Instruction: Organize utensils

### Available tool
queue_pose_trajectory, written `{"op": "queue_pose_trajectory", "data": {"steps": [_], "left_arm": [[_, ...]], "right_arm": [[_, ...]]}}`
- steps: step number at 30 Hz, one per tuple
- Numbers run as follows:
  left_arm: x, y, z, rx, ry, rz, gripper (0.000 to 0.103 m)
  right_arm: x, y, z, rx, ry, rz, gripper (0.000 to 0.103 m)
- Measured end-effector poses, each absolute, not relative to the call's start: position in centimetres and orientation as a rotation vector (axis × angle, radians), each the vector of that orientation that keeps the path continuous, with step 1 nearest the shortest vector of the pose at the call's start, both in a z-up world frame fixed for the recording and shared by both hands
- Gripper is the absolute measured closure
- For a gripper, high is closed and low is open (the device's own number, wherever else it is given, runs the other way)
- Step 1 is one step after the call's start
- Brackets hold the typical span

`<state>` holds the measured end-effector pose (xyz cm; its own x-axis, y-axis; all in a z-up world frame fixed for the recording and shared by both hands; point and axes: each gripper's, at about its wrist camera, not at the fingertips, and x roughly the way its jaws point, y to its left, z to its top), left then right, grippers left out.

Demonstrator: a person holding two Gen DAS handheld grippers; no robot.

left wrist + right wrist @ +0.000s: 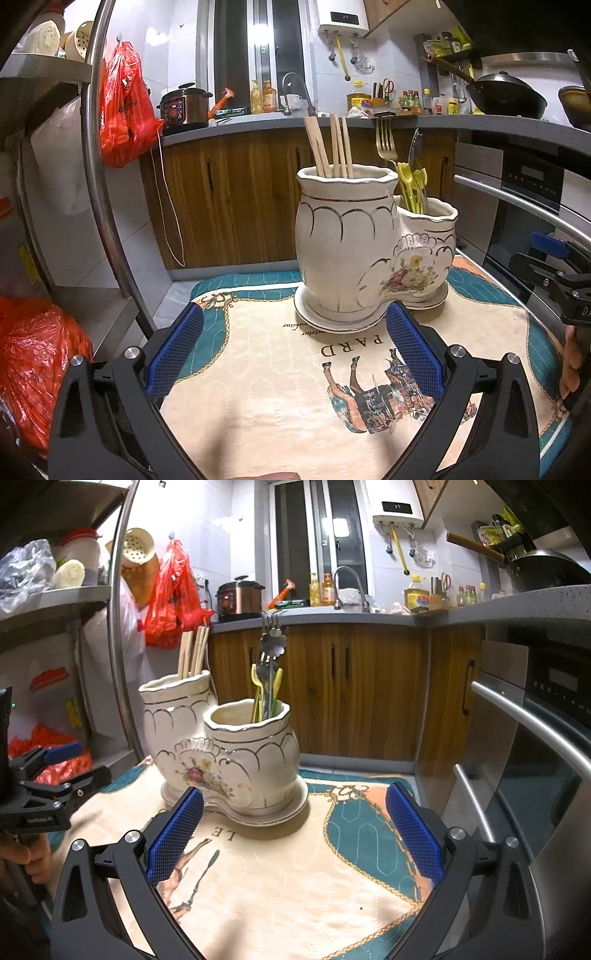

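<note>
The holder stands on the cloth-covered bench, just ahead of the left gripper and ahead-left of the right gripper. Both grippers are spread wide and hold nothing. Chopsticks fill the tall cup, forks the low one. Bare cloth lies nearer the grippers; the bench edge runs close behind the holder.

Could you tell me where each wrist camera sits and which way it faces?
Left wrist: on the left gripper, open; faces the white ceramic two-pot utensil holder and wooden chopsticks; right gripper and fingers at right edge.
Right wrist: on the right gripper, open; faces the holder's shorter pot with metal forks; left gripper at left.
Shared: holder, printed table mat, kitchen counter.
</note>
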<state>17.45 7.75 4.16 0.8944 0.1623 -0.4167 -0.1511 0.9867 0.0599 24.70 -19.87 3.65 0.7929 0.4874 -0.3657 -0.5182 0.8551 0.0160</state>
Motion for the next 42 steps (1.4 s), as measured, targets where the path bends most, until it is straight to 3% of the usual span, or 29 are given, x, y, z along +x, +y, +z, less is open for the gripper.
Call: {"op": "queue_pose_trajectory", "data": {"steps": [9,42], "left_arm": [[15.9,7.1,5.4,0.028,0.32,0.119,0.005],[16.4,5.8,5.2,0.011,0.304,0.087,0.005]], "right_arm": [[24.6,-20.0,3.8,-0.073,0.358,0.552,0.005],[22.7,-18.8,4.4,-0.085,0.272,0.615,0.005]]}}
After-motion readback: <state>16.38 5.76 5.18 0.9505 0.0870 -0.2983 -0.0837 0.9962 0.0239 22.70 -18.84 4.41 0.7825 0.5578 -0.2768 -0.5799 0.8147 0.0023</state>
